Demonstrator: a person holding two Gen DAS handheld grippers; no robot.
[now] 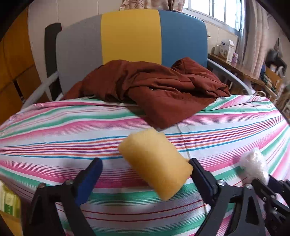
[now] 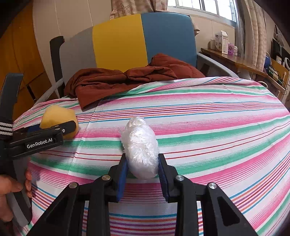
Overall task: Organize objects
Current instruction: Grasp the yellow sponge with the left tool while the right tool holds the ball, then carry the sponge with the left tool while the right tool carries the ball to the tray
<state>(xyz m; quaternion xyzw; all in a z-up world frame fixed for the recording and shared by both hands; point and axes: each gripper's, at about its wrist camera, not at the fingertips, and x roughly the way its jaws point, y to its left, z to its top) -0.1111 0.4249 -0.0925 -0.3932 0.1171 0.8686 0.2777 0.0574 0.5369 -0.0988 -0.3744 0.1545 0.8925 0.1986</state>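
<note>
**Sponge between the left jaws, plastic wad clamped in the right**

We see a surface under a striped cloth (image 1: 72, 127), pink, green & white w/ thin red and blue lines. We can't tell if it's a bed or a desk under the cloth, so we call it the cloth only.

Left hand-held gripper (image 1: 145, 163): jaws stand wide apart. The yellow sponge (image 1: 155, 163) sits in the gap, tilted, its near corner touching the right-side finger; the blue-padded left-side finger is clear of it. So no clamp on it yet, as far as the left wrist view shows. In the right wrist view the same sponge (image 2: 54, 116) shows at far left, partly behind the left tool's finger. A person's hand (image 2: 10, 185) grips that tool's handle at the lower left edge.

Right hand-held gripper (image 2: 143, 174): jaws drawn in tight on a wad of clear crinkled plastic (image 2: 141, 148), blue pads pressing both sides of its lower part. The wad stands up out of the jaws, over the cloth's middle.

Rest of scene: a rust-brown garment (image 1: 159, 87) lies crumpled at the cloth's far edge, beyond the sponge. Behind it stands a grey, yellow & blue panel (image 1: 130, 36). A wooden shelf (image 2: 235, 61) w/ boxes runs along the right, under a window (image 1: 213, 10).
</note>
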